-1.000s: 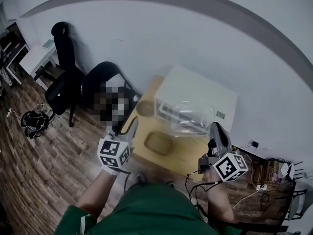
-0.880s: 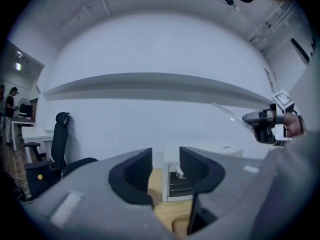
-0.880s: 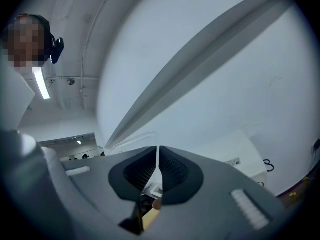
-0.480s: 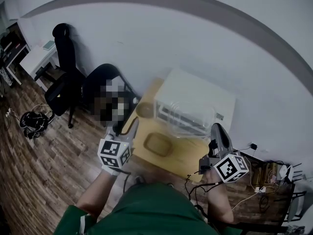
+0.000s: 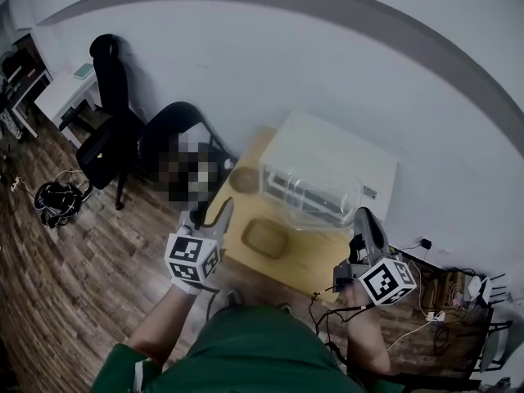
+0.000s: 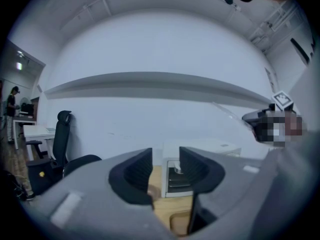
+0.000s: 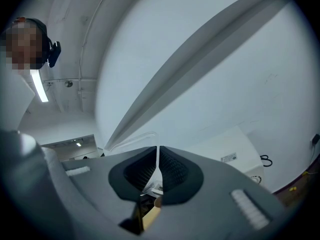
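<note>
You stand over a small wooden table (image 5: 315, 256) set against a pale wall, a gripper in each hand. Your right gripper (image 5: 361, 214) has its jaws pressed together on the thin edge of a clear plastic container (image 5: 315, 191); in the right gripper view the pads of the right gripper (image 7: 157, 166) meet on a sliver of see-through wall, and the container's curved rim (image 7: 142, 134) rises just above them. The container sits at the near face of a white box-shaped appliance (image 5: 344, 158) at the back of the table, and whether its base rests on the tabletop cannot be told. Your left gripper (image 5: 223, 209) is at the table's left edge, well apart from the container, its jaws parted with nothing between them. The left gripper view looks through the gap of the left gripper (image 6: 165, 166) to the appliance (image 6: 200, 146) and a strip of bare wood beneath it. A shallow tan tray (image 5: 266, 238) lies on the table between the two grippers, and a round brown dish (image 5: 243, 180) sits at the table's back left corner, just beside the appliance. To the left, on the wood-plank floor, stand a black office chair (image 5: 106, 121) and a white desk (image 5: 61, 97).
</note>
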Demonstrator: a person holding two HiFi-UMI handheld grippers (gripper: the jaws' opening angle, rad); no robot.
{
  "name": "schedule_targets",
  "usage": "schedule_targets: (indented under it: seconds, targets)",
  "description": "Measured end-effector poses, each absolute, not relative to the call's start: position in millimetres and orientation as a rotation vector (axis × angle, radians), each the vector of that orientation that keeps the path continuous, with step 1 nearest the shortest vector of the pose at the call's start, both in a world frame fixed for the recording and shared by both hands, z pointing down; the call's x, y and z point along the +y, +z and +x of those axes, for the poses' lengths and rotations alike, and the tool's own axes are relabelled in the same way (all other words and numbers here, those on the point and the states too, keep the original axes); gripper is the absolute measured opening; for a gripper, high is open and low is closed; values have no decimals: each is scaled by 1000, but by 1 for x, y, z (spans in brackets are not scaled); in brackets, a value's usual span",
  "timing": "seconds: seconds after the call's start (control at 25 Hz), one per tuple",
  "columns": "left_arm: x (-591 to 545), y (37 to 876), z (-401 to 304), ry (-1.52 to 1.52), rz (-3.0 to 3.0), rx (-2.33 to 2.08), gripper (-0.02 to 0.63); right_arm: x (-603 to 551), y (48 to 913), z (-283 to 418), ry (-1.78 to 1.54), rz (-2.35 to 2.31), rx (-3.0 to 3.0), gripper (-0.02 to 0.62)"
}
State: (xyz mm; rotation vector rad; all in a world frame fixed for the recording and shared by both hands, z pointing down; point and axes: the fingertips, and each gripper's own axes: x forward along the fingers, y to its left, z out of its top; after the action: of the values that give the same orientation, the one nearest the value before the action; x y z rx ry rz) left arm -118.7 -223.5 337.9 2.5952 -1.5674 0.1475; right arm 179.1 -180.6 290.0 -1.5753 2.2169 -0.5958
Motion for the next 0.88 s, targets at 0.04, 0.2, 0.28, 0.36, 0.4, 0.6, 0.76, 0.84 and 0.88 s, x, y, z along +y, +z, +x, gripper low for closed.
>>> schedule_targets:
  seconds: [0.04,0.2,0.28,0.36,0.4,0.6,0.76,0.84,0.88]
  targets:
    - [-223,338,-119,149,2594,-1568,167,-181,290,179,-598,-1575,2216,15]
    - [-223,340,-119,153,2590,-1569,167,-181,291,179,-607,-1577,2217,15]
    - [-224,340,-119,153,2588,-1568,168,-182,291,178,-599,-1577,2220,15]
    - [-225,341,-119,153,2588,-1567,168,-183,291,179,-590,-1575,2219,17]
    - [-225,342,-119,154,2587,-1567,167,-183,291,179,-589,-1574,2218,17]
    - [-228,346,-121,162,2576,-1565,168,-186,294,175,-599,-1568,2224,17]
    - [-231,354,-124,175,2563,-1557,167,-190,301,169,-619,-1570,2227,17]
    - [-233,358,-126,184,2557,-1552,167,-192,306,167,-630,-1565,2225,17]
    - [-235,360,-127,190,2554,-1549,167,-194,308,166,-637,-1565,2223,17]
